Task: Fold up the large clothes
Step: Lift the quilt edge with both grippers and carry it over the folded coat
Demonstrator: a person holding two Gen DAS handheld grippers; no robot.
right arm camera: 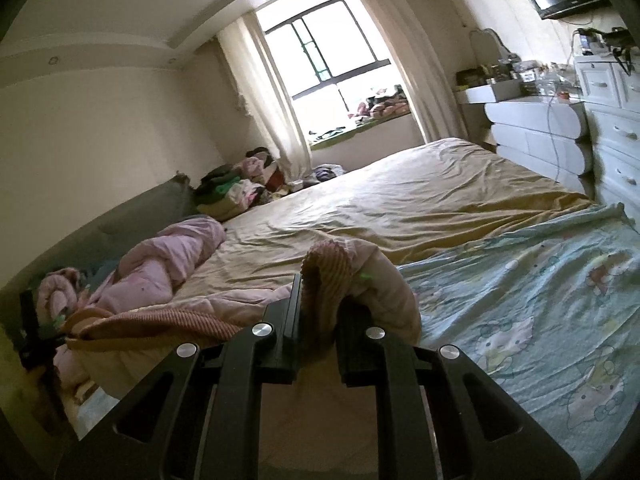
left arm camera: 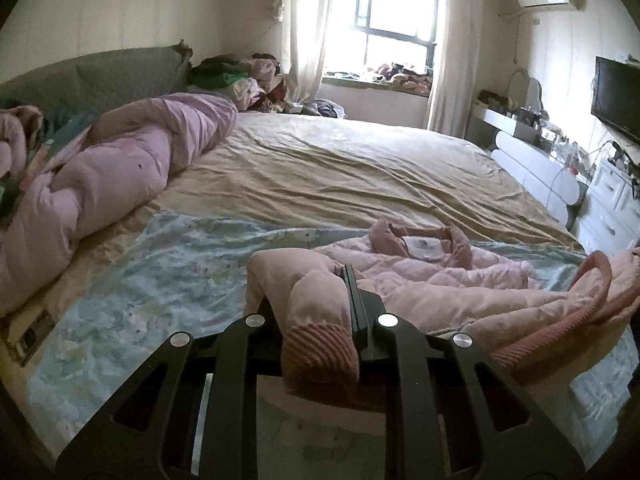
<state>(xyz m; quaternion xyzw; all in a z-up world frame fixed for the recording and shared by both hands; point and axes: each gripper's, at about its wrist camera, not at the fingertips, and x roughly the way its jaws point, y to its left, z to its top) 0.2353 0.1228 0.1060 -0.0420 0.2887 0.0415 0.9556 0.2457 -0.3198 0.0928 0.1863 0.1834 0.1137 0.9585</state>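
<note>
- no writing readable on the jacket's neck label (left arm camera: 425, 247).
- your left gripper (left arm camera: 320, 300) is clamped on a ribbed cuff of the pink jacket (left arm camera: 460, 280).
- your right gripper (right arm camera: 320, 300) is clamped on its other cuff.
- jacket body lies on the bed (left arm camera: 340, 168).

Left finger of left hand-held gripper (left arm camera: 320, 296) hidden behind pink jacket (left arm camera: 440, 292), television (left arm camera: 618, 100) cut off.

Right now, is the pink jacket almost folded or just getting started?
Just started. Done: the pink jacket lies on the bed. In hand: the left gripper and right gripper are each shut on a ribbed-cuff sleeve end. Left: it is still crumpled, with no neat fold yet.
</note>
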